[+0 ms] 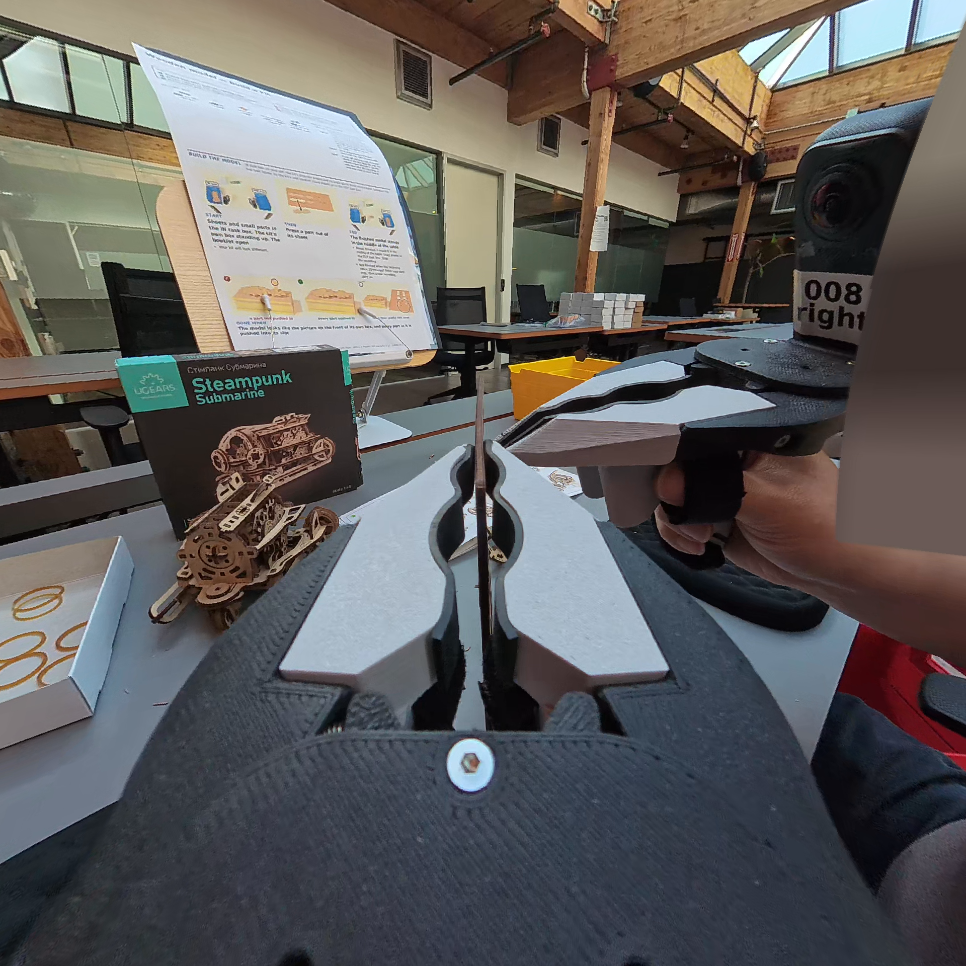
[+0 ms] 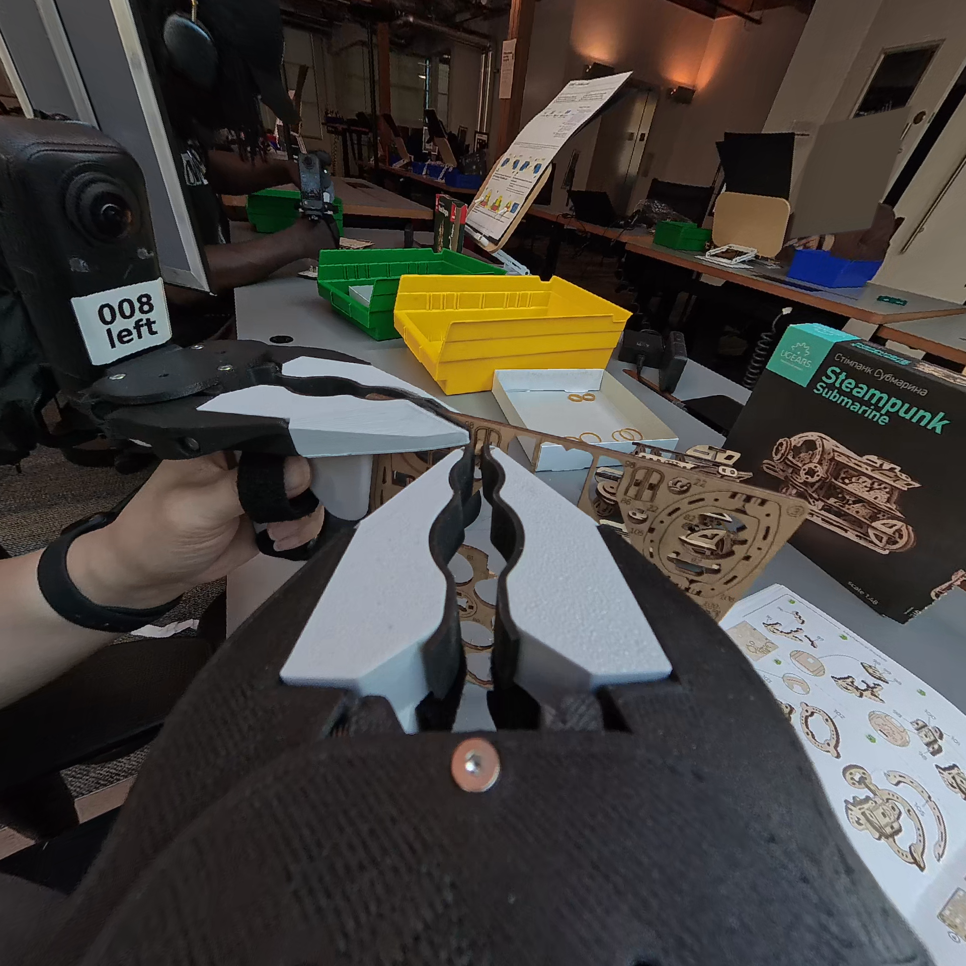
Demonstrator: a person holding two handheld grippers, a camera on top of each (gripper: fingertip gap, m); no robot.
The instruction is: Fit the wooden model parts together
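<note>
My left gripper (image 1: 480, 455) is shut on a thin wooden parts sheet (image 1: 479, 413), held upright and seen edge-on. In the right wrist view the sheet (image 2: 679, 517) shows flat, with cut-out parts and several empty holes, sticking out from the left gripper (image 2: 460, 426). My right gripper (image 2: 476, 450) is shut, its tips against the sheet's face close to the left gripper's tips; nothing shows between them. It also shows in the left wrist view (image 1: 515, 444). A partly built wooden model (image 1: 245, 549) lies on the table in front of the kit box (image 1: 245, 418).
A white tray (image 1: 57, 627) holds several rubber bands at the left. An open booklet (image 2: 847, 732) lies at the right. A yellow bin (image 2: 502, 334) and a green bin (image 2: 376, 282) stand behind. An instruction sheet on a stand (image 1: 292, 209) rises behind the box. Both grippers' tips are close together, under 4 cm apart. Both grippers' tips are roughly 25 cm from the partly built wooden model (image 1: 245, 549).
</note>
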